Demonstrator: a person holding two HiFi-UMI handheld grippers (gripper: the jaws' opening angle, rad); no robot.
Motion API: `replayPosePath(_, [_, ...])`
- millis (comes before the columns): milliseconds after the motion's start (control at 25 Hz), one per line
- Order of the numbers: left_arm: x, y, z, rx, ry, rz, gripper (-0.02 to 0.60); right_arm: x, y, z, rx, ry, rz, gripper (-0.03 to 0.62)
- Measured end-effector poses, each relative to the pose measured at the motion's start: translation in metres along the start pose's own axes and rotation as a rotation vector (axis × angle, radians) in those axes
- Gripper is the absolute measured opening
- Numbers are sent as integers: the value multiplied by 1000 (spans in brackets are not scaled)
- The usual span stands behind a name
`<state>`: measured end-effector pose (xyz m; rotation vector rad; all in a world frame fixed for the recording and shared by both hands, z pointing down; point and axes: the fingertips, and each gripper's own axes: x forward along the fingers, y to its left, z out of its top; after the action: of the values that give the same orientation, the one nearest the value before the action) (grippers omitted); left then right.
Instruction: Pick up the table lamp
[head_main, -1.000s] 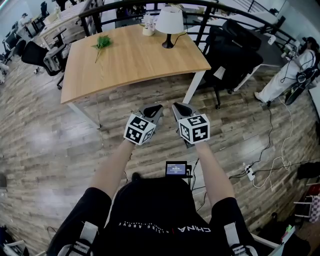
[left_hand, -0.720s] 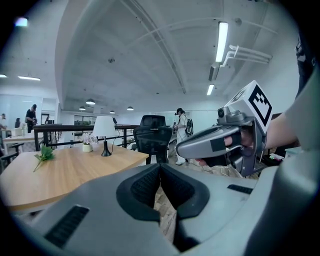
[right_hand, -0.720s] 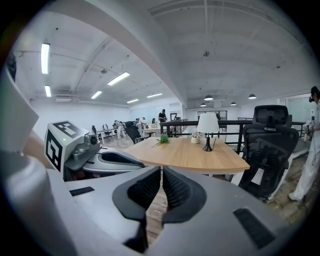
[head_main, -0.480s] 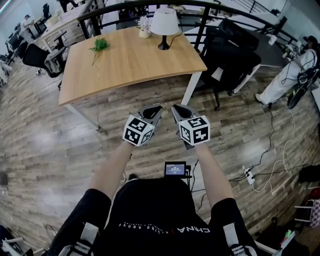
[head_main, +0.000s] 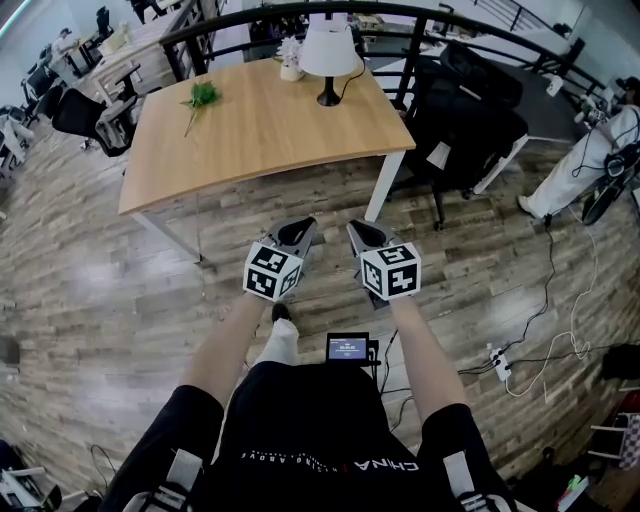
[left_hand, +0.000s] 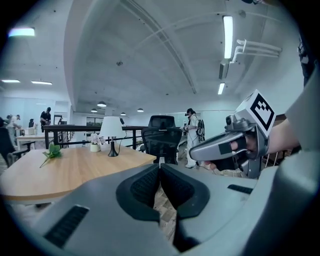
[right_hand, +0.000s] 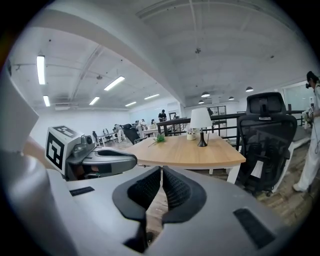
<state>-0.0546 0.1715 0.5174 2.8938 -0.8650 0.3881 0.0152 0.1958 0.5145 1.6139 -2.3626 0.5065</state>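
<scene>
- The table lamp (head_main: 329, 58) stands upright at the far edge of the wooden table (head_main: 250, 135). It has a white tapered shade, a thin dark stem and a small round dark base.
- Just left of the lamp there's a little white pot (head_main: 291, 68) with pale flowers in it. A leafy green sprig (head_main: 202, 96) lies flat further left, well apart from both.
- The tabletop is smooth light wood with rounded corners and a gently curved near edge, on white legs.
- The left gripper (head_main: 297, 232) has its jaws pressed together with nothing between them. You can see the ribbed black pads meeting in a V in the left gripper view.
- Same deal with the right gripper (head_main: 366, 234): pads closed on each other, empty. Grey plastic shell, matte.
- Both are held side by side over the floor (head_main: 90, 290), which is grey-brown planks with a bit of sheen. They're short of the table's near edge and well apart from the lamp.
- Each one carries a white cube (head_main: 272, 271) with black square markers.
- A black mesh-back office chair (head_main: 468, 105) sits to the right of the table, and a curved black railing (head_main: 240, 14) runs behind it.
</scene>
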Motion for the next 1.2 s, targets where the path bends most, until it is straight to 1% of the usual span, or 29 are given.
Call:
replayPosePath(120, [21, 15, 0, -20, -5, -1, 20, 13, -19, -2, 4, 17, -17, 38])
replayPosePath(280, [48, 47, -3, -21, 1, -29, 20, 49, -40, 7, 15, 33, -44, 40])
replayPosePath(400, [73, 85, -2, -37, 7, -43, 20, 84, -53, 24, 18, 37, -54, 38])
replayPosePath(600, [116, 149, 18, -38, 9, -74, 20, 140, -83, 62, 47, 35, -79, 40])
replayPosePath(840, [156, 220, 27, -39, 17, -114, 20, 212, -100, 94, 64, 45, -109, 40])
replayPosePath(1040, [178, 260, 35, -46, 9, -144, 20, 250, -111, 109, 76, 60, -139, 40])
replayPosePath(1200, [197, 276, 38, -63, 10, -161, 20, 267, -127, 114, 90, 76, -153, 40])
